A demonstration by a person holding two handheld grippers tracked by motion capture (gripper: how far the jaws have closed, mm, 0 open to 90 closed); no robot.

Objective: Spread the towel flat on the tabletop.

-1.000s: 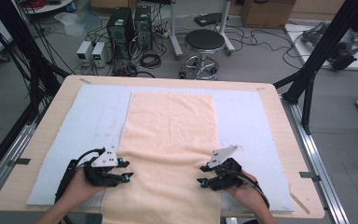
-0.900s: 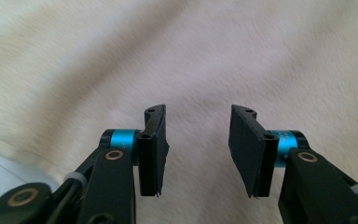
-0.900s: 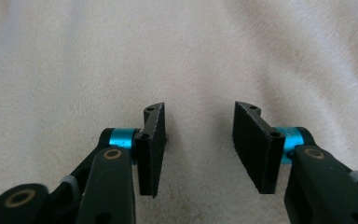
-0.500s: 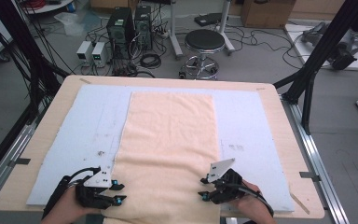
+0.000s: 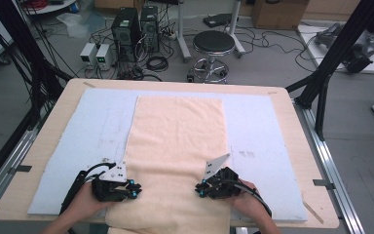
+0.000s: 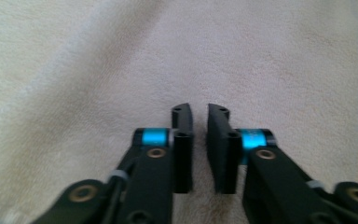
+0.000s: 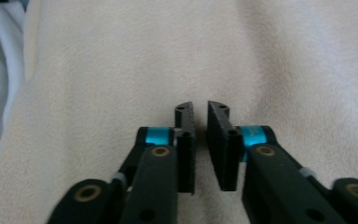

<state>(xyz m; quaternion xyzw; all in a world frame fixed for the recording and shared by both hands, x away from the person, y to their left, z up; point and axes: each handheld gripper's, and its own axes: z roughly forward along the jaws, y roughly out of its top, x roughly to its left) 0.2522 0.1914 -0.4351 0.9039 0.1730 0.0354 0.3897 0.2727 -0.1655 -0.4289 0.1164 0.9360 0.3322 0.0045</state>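
In the left gripper view, the jaws of the left gripper point(image 6: 199, 112) are seen nearly together, a narrow gap left between them, with nothing pinched; cream terry cloth is seen through the gap. The same is recorded in the right gripper view: the right gripper point(image 7: 200, 108) has its jaws close but not closed, a slim gap showing, no fabric clamped. Both pairs are held low over the cream towel point(image 5: 177, 146); whether the tips touch the pile cannot be told.

In the high view, the left gripper point(image 5: 134, 189) is found at the towel's 7 o'clock corner region, the right gripper point(image 5: 199, 189) at about 5 o'clock, each pointed inward toward the other. The towel is laid flat, lengthwise, on a pale blue mat point(image 5: 92, 126), its near end hanging past the mat's edge at 6 o'clock. The mat rests on a wooden table point(image 5: 292, 112). A round stool point(image 5: 214, 44) is noted beyond the table at 12 o'clock.
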